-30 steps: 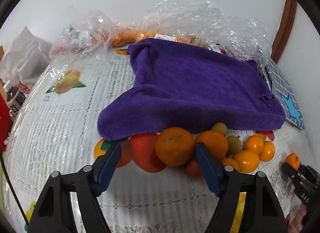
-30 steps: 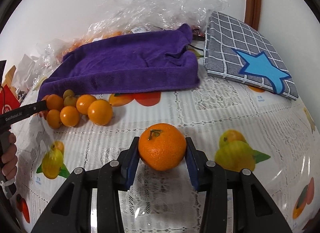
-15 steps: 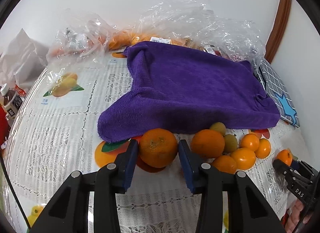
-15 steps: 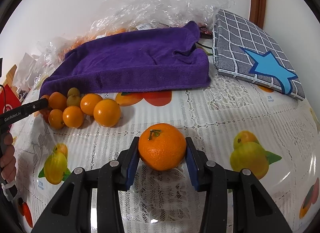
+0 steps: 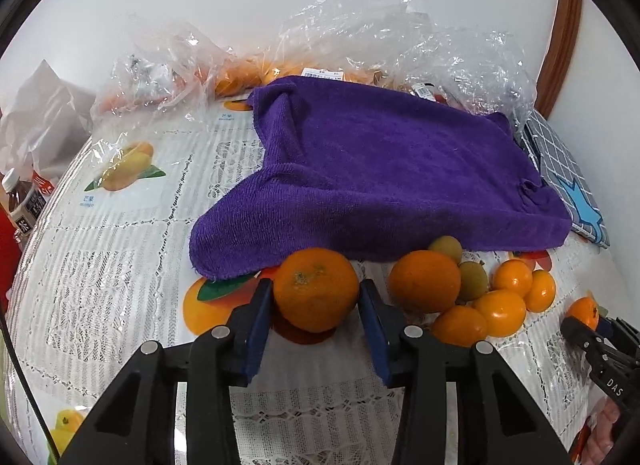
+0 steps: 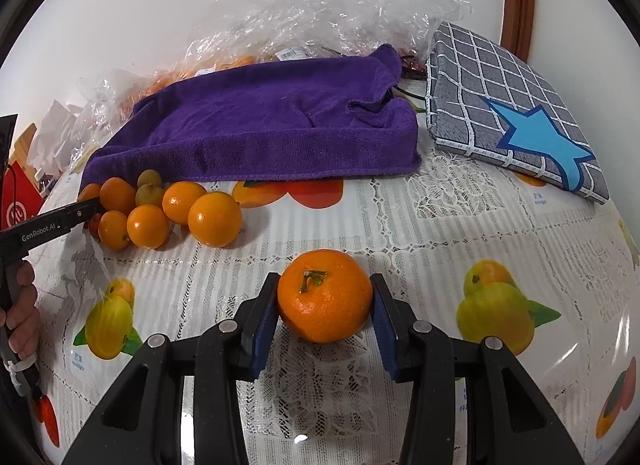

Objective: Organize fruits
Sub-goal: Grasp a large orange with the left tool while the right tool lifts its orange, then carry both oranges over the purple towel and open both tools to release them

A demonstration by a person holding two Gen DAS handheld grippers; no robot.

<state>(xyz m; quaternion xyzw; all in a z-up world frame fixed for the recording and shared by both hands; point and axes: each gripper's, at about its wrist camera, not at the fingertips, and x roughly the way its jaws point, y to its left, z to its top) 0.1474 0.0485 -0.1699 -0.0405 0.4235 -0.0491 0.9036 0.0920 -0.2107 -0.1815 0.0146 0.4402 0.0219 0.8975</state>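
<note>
My left gripper is shut on a large orange, its blue pads pressing both sides just in front of the purple towel. To its right lies a cluster of small oranges with two greenish fruits among them. My right gripper is shut on a mandarin with a green stem, over the fruit-print tablecloth. In the right wrist view the same cluster lies at the left, with the left gripper's tip beside it.
Crinkled clear plastic bags with more oranges sit behind the towel by the wall. A grey checked cushion with a blue star lies at the right. A bottle and a red package stand at the far left edge.
The left gripper's jaws closed from wide apart onto the large orange. The right gripper kept its hold on the mandarin without moving.
</note>
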